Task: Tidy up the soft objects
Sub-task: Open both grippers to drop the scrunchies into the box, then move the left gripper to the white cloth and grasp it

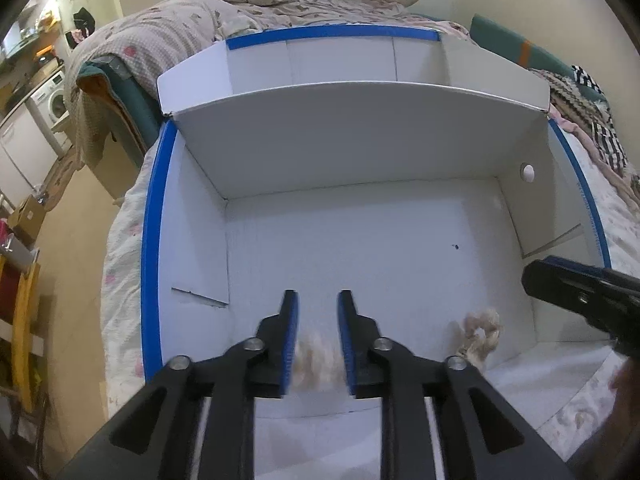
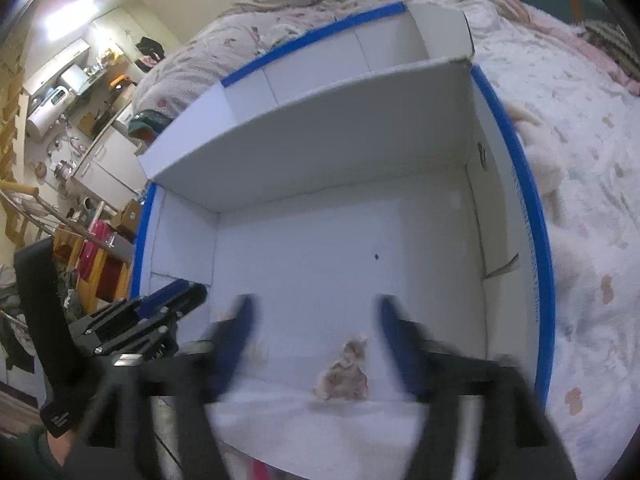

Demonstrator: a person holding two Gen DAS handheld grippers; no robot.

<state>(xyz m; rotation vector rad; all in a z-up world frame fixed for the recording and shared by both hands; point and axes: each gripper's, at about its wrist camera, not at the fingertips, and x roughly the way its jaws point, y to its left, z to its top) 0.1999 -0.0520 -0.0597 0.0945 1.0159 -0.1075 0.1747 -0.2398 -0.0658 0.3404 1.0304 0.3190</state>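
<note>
A white cardboard box [image 1: 360, 240] with blue-taped rims lies open on a bed, also in the right wrist view [image 2: 340, 248]. My left gripper [image 1: 318, 304] hangs over the box's near side, jaws a little apart, with a pale fluffy soft thing [image 1: 316, 364] between the finger bases; whether it is gripped is unclear. A beige knotted rope toy [image 1: 482, 334] lies on the box floor at the near right, and shows in the right wrist view [image 2: 346, 372]. My right gripper [image 2: 316, 312] is open and empty above that toy.
The bed has a floral sheet [image 2: 592, 240] and a crumpled quilt [image 1: 168, 32]. Striped clothes [image 1: 600, 128] lie at the right. A pale soft thing [image 2: 540, 152] lies on the sheet right of the box. A washing machine [image 1: 52, 100] and furniture stand at the left.
</note>
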